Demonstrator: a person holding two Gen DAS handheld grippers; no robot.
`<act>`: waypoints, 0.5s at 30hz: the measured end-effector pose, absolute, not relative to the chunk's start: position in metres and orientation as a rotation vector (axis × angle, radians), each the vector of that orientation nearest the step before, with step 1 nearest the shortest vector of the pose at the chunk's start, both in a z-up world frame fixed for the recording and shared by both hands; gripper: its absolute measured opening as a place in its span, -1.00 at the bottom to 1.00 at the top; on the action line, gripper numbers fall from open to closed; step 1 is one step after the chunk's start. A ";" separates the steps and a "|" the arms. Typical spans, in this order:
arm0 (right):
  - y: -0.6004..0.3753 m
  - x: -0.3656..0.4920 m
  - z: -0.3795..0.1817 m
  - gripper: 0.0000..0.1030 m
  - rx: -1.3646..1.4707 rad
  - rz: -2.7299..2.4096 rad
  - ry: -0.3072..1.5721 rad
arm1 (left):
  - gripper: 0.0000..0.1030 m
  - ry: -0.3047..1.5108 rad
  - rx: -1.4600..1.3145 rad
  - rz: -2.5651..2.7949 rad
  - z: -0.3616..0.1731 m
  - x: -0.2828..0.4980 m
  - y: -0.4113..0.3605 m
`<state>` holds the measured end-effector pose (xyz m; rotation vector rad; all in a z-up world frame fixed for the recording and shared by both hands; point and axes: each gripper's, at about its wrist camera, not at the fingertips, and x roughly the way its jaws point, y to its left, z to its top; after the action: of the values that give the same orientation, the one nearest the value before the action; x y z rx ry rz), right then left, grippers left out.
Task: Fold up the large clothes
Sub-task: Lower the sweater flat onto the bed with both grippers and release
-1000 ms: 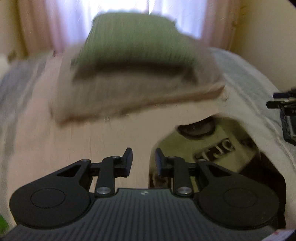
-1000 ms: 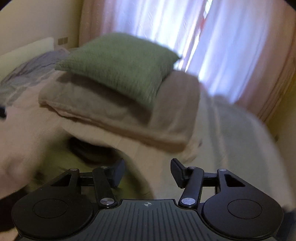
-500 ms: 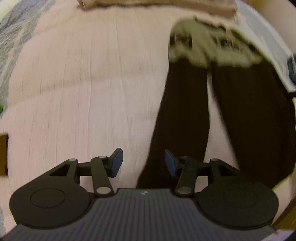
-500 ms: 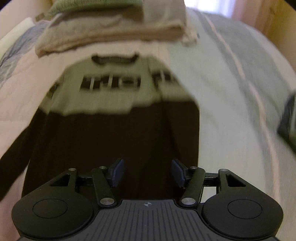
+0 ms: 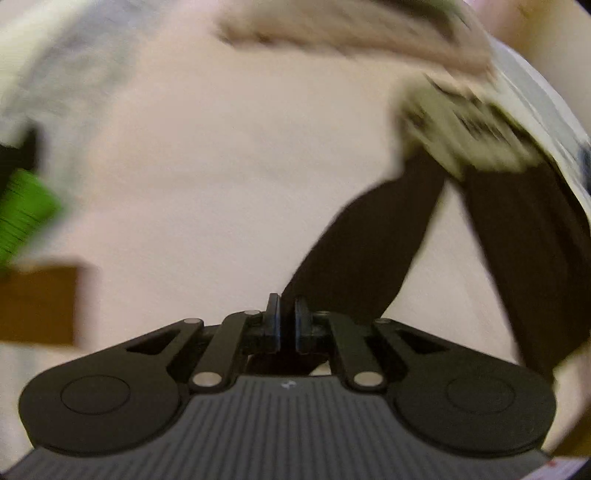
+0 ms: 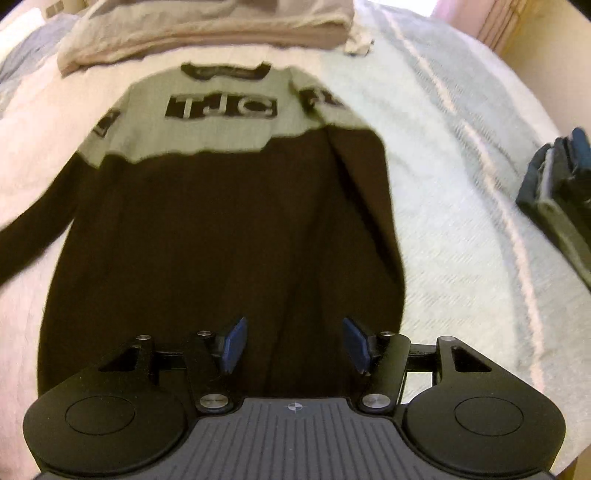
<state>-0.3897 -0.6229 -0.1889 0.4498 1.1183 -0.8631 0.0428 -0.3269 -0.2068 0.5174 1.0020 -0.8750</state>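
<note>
**Sweater flat, folding barely begun**

The black knit sweater with a pale grey yoke and block lettering (image 6: 229,206) lies spread face-up on the pink-and-white bed cover (image 6: 461,229), collar toward the stacked beige pillows (image 6: 207,26). The left claw (image 5: 287,321) is pinched nearly closed on the end of the black left sleeve (image 5: 365,251). The right claw (image 6: 293,345) hovers wide above the hem, holding nothing. No fold shows yet; sleeves and body all remain.
</note>
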 end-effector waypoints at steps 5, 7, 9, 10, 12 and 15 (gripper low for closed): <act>-0.626 -0.394 -0.167 0.07 0.440 -0.869 1.084 | -0.90 0.884 0.510 -0.593 -0.162 0.143 -0.299; -0.629 -0.400 -0.163 0.07 0.432 -0.875 1.083 | -0.87 0.858 0.465 -0.564 -0.150 0.145 -0.293; -0.635 -0.412 -0.162 0.07 0.448 -0.893 1.079 | -0.87 0.849 0.443 -0.570 -0.146 0.125 -0.294; -0.640 -0.420 -0.163 0.07 0.463 -0.903 1.075 | -0.87 0.859 0.439 -0.587 -0.151 0.110 -0.299; -0.651 -0.433 -0.167 0.07 0.488 -0.920 1.068 | -0.86 0.897 0.442 -0.631 -0.162 0.071 -0.310; -0.667 -0.448 -0.179 0.07 0.527 -0.890 1.047 | -0.82 0.990 0.449 -0.694 -0.189 0.003 -0.334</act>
<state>-0.4481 -0.6675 -0.1786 0.5269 1.0474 -0.8895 0.0033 -0.3342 -0.1891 0.4490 0.9904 -0.6939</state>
